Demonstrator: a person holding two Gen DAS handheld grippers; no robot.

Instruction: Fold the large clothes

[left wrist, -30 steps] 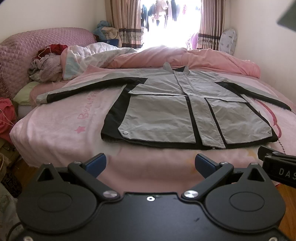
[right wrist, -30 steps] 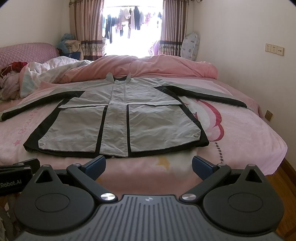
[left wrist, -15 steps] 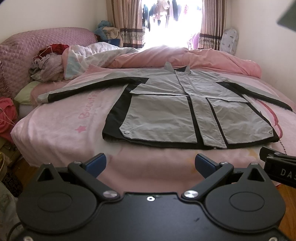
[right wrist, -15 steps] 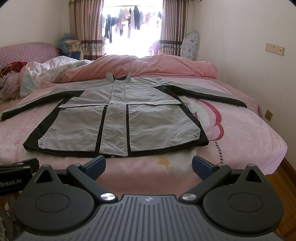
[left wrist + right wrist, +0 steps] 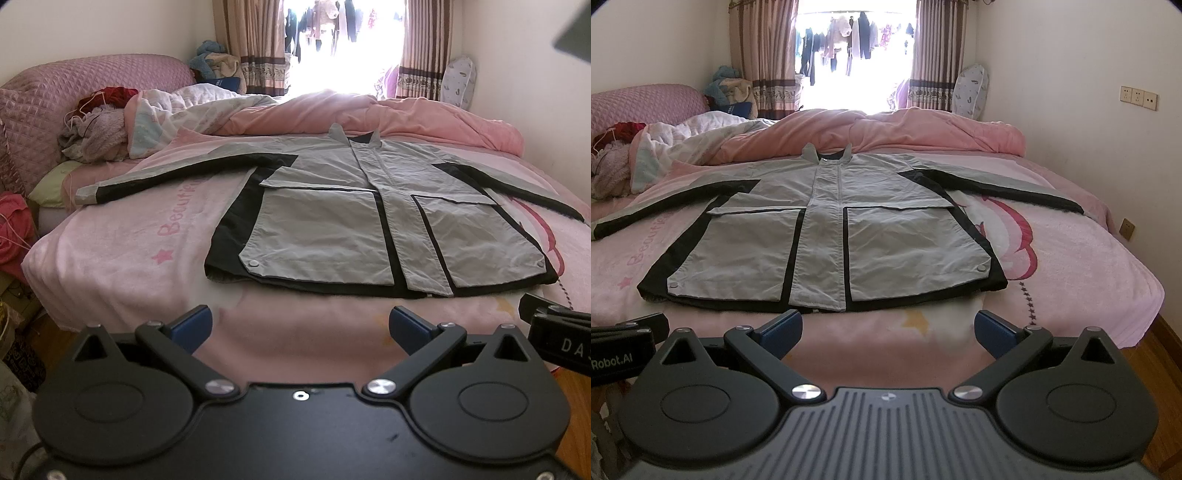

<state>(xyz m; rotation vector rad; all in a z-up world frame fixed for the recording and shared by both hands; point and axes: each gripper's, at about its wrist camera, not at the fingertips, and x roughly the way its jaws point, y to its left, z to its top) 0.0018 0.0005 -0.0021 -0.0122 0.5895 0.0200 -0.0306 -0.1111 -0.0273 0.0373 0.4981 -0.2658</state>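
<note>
You've eased both tools slightly closer to the bed (image 5: 1089,258). Your left tool (image 5: 300,326) and right tool (image 5: 888,326) hang spread, empty, before the jacket (image 5: 827,236) lying flat, sleeves outstretched.

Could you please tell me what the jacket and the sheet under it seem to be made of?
Jacket: probably thin woven nylon or cotton blend, matte, with fine crisp creases and metal-looking snaps. Sheet: seemingly soft fleece or plush, with a fuzzy, dull printed surface.
</note>
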